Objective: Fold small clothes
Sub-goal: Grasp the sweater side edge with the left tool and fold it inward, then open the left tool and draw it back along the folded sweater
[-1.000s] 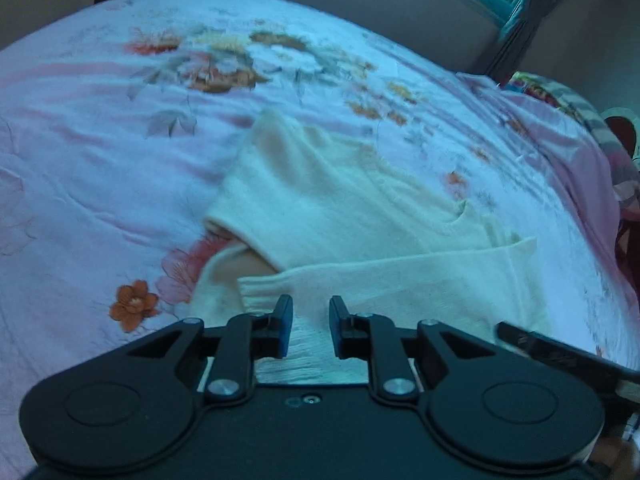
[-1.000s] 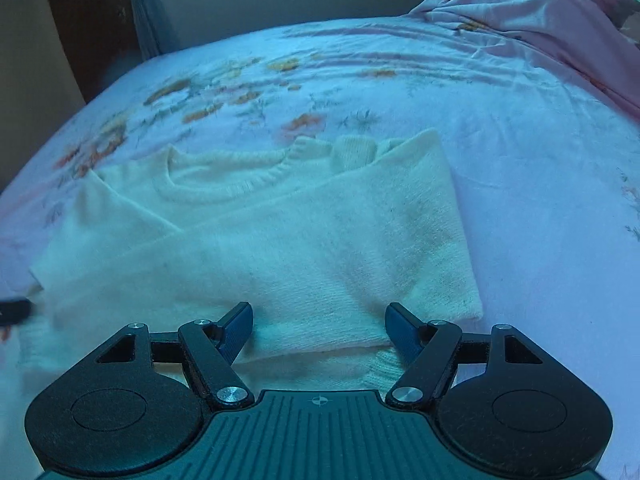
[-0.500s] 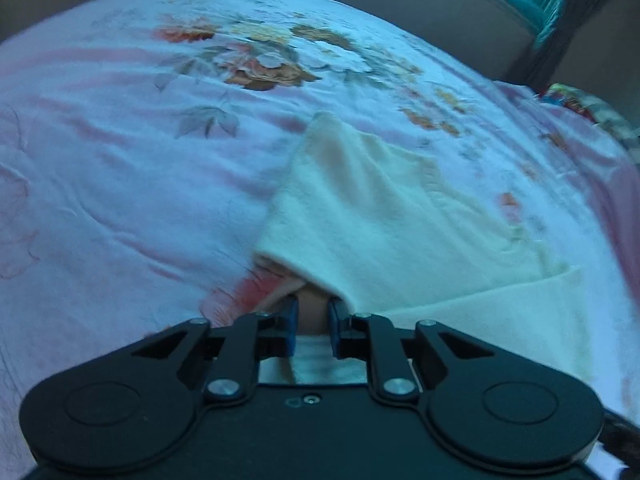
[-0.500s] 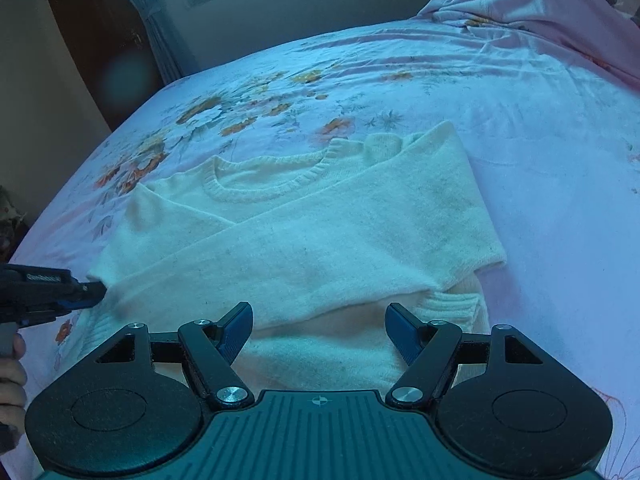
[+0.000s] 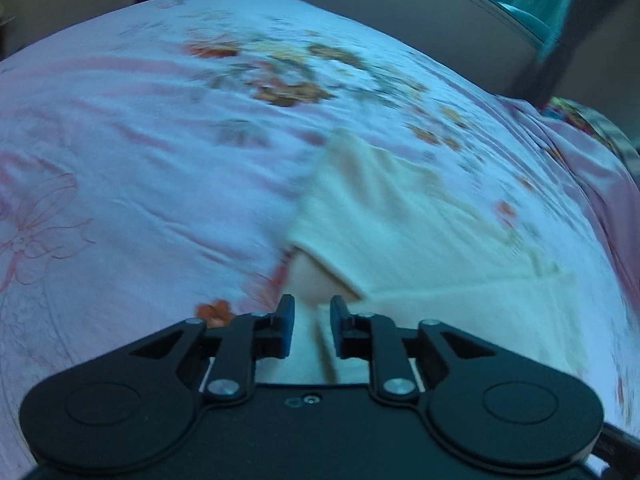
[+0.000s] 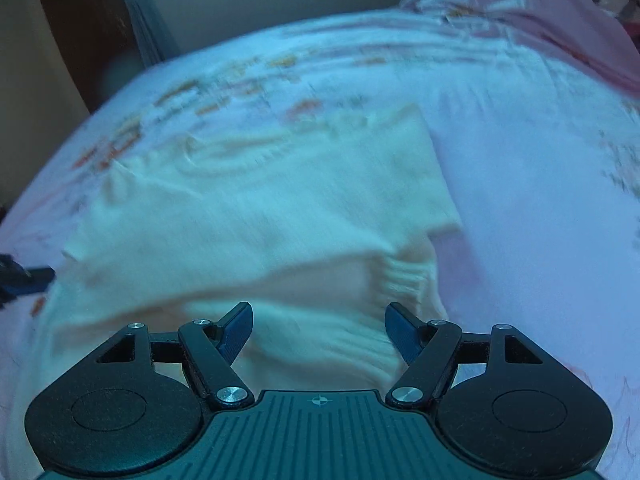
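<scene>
Lying on a flowered bedsheet (image 5: 120, 184), the cream sweater (image 6: 260, 208) sits between the left gripper (image 5: 312, 318)'s narrow, opening jaws and under the right gripper (image 6: 319, 322)'s wide ones.

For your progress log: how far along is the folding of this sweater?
Done: both sleeves lie folded across the sweater on the bed. In hand: the left tongs are opening, hem cloth between them; the right tongs hang open over the ribbed hem. Left: folding the hem up toward the collar.
</scene>
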Demonstrator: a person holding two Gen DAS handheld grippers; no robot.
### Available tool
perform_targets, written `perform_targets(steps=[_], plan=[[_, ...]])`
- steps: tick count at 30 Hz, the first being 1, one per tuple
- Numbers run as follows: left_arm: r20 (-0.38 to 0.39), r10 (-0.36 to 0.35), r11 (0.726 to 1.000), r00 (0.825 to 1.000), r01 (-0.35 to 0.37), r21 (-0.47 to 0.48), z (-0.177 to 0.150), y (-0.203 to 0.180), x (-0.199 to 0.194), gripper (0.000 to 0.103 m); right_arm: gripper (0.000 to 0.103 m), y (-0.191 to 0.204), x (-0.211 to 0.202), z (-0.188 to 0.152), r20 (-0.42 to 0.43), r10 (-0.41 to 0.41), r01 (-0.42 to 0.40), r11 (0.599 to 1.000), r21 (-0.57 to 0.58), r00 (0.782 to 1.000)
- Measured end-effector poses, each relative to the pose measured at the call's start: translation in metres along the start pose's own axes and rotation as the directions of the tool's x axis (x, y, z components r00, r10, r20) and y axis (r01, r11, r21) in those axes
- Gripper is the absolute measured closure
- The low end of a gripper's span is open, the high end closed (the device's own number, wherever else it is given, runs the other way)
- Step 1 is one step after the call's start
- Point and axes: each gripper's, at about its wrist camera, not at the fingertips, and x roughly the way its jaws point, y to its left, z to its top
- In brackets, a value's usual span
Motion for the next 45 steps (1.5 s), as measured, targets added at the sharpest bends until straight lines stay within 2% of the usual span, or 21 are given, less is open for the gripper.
perform_targets(steps=[2, 5, 6, 8, 14, 17, 18, 20, 23, 25, 28, 30, 34, 36, 45], plan=[[-0.021, -0.004, 0.999, 1.000, 0.005, 0.044, -0.011, -0.012, 0.000, 0.085, 0.030, -0.002, -0.009, -0.001, 0.010, -0.019, 0.019, 1.000, 0.011, 1.000], [-0.059, 0.031, 0.996, 0.998, -0.026, 0.082, -0.028, -0.014, 0.008, 0.084, 0.030, -0.001, -0.031, -0.005, 0.052, 0.011, -0.012, 1.000, 0.016, 0.999], [-0.052, 0.037, 0.995, 0.998, -0.032, 0.094, -0.033, -0.013, 0.008, 0.083, 0.030, 0.000, -0.033, -0.010, 0.044, 0.009, -0.009, 1.000, 0.005, 0.999], [-0.047, 0.047, 0.993, 0.998, -0.041, 0.113, -0.038, -0.012, 0.003, 0.083, 0.031, -0.006, -0.022, -0.023, -0.037, -0.036, 0.036, 0.999, -0.005, 0.999], [-0.060, 0.043, 0.988, 0.997, -0.033, 0.154, -0.057, -0.011, -0.028, 0.084, 0.030, -0.006, -0.068, -0.044, 0.049, 0.013, -0.016, 0.999, 0.046, 0.999], [-0.074, 0.040, 0.984, 0.996, -0.027, 0.177, -0.076, -0.008, -0.035, 0.083, 0.030, -0.002, -0.069, -0.064, -0.010, 0.022, -0.022, 0.999, 0.025, 1.000], [-0.071, 0.041, 0.984, 0.997, -0.027, 0.178, -0.082, -0.006, -0.038, 0.083, 0.031, -0.003, -0.063, -0.072, -0.045, -0.011, 0.011, 1.000, 0.008, 0.999], [-0.071, 0.031, 0.986, 0.997, -0.018, 0.168, -0.091, -0.002, -0.045, 0.083, 0.030, 0.000, -0.069, -0.080, -0.029, -0.028, 0.027, 0.999, -0.020, 0.999], [-0.078, 0.028, 0.988, 0.997, -0.015, 0.154, -0.098, 0.000, -0.060, 0.083, 0.030, 0.005, -0.092, -0.085, -0.002, 0.000, 0.000, 1.000, -0.014, 1.000], [-0.078, 0.036, 0.985, 0.996, -0.022, 0.169, -0.107, 0.000, -0.069, 0.081, 0.030, 0.013, -0.104, -0.094, 0.013, 0.001, 0.000, 0.999, -0.049, 1.000], [-0.074, 0.050, 0.979, 0.996, -0.034, 0.201, -0.123, 0.000, -0.076, 0.081, 0.030, 0.015, -0.102, -0.118, -0.045, -0.005, 0.002, 0.998, -0.067, 0.999], [-0.067, 0.051, 0.975, 0.996, -0.035, 0.220, -0.133, 0.001, -0.085, 0.081, 0.030, 0.015, -0.106, -0.130, -0.037, -0.016, 0.013, 0.996, -0.083, 0.999], [-0.080, 0.036, 0.978, 0.996, -0.019, 0.208, -0.144, 0.007, -0.098, 0.078, 0.030, 0.014, -0.126, -0.139, -0.025, 0.012, -0.013, 0.998, -0.062, 1.000], [-0.083, 0.030, 0.980, 0.996, -0.013, 0.198, -0.148, 0.009, -0.102, 0.077, 0.030, 0.013, -0.123, -0.146, -0.048, 0.010, -0.013, 0.998, -0.061, 0.999], [-0.094, 0.041, 0.982, 0.995, -0.023, 0.188, -0.169, 0.018, -0.121, 0.075, 0.030, 0.008, -0.139, -0.165, -0.044, 0.008, -0.011, 0.998, -0.055, 0.999]])
